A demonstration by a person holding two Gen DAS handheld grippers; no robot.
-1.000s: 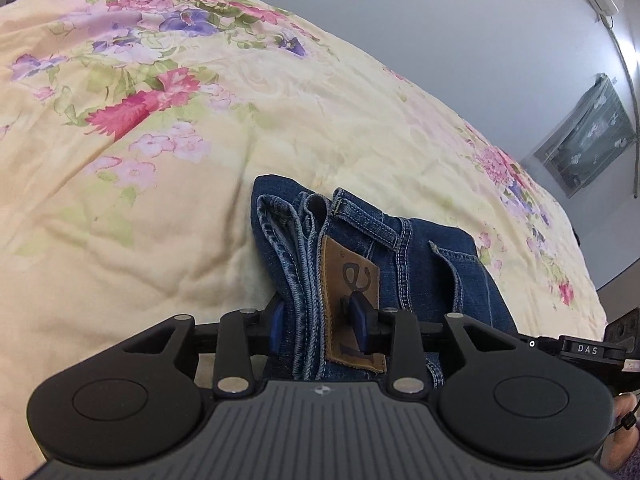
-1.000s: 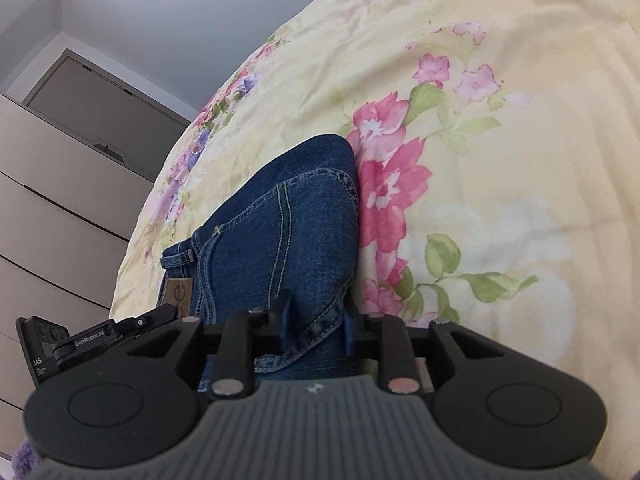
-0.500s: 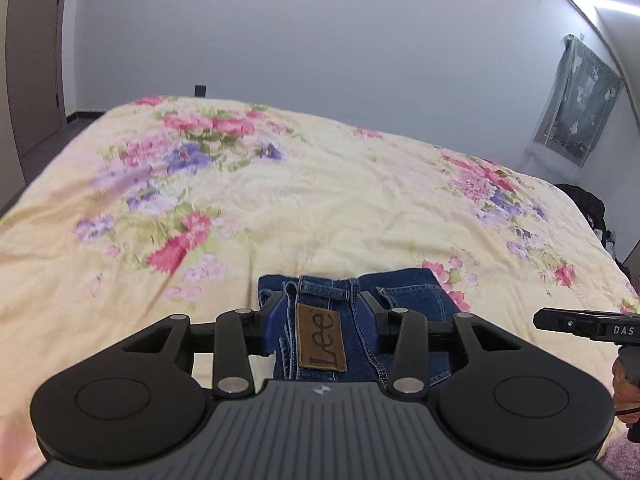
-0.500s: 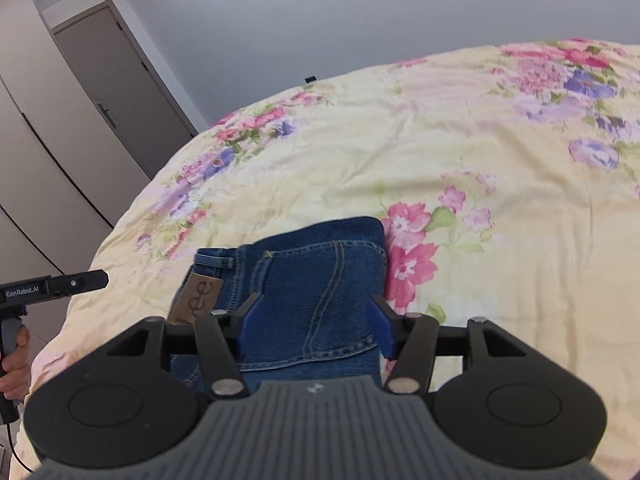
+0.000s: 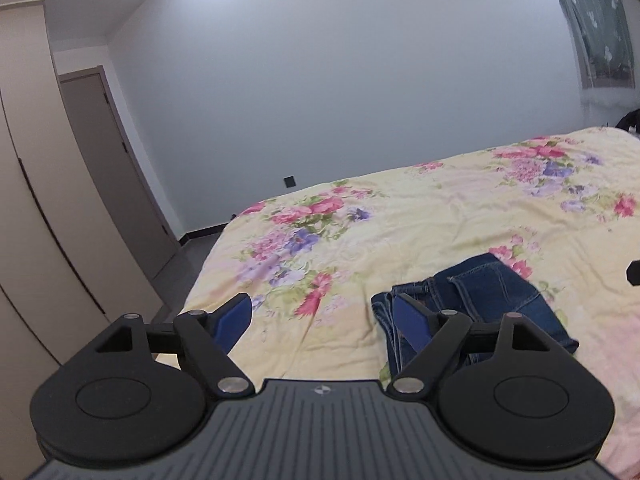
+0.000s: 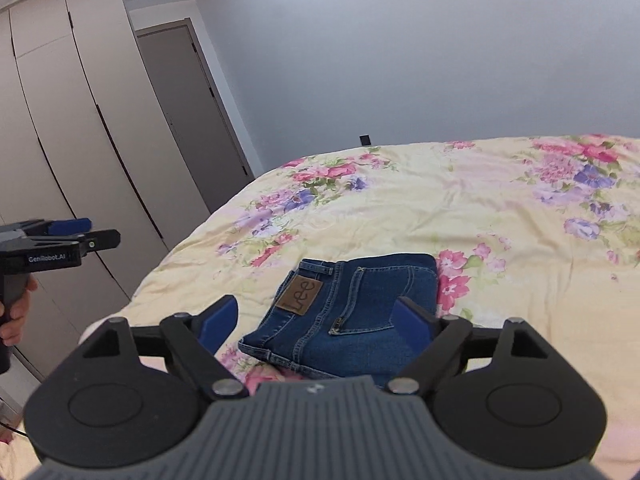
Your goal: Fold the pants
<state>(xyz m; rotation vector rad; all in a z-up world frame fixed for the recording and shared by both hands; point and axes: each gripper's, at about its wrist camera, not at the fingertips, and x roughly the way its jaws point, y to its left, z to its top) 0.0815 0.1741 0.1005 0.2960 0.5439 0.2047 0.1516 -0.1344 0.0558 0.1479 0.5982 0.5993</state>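
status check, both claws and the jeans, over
Left claw open, off to the side of the jeans. Right claw open, empty, above them. Jeans folded flat on the bedspread. Nothing in the way.

Both wrist views raised above bed (image 5: 440, 216) edge, facing far wall, sharing folded jeans (image 6: 352, 304).

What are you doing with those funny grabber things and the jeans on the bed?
A person holds a two-finger grabber in each hand and is folding pants. The blue jeans lie folded in a small bundle on the flowery bedspread, with the brown Lee patch facing up. The left gripper and the right gripper are both open and hold nothing. They hang above the bed, not touching the jeans. The folding looks done.
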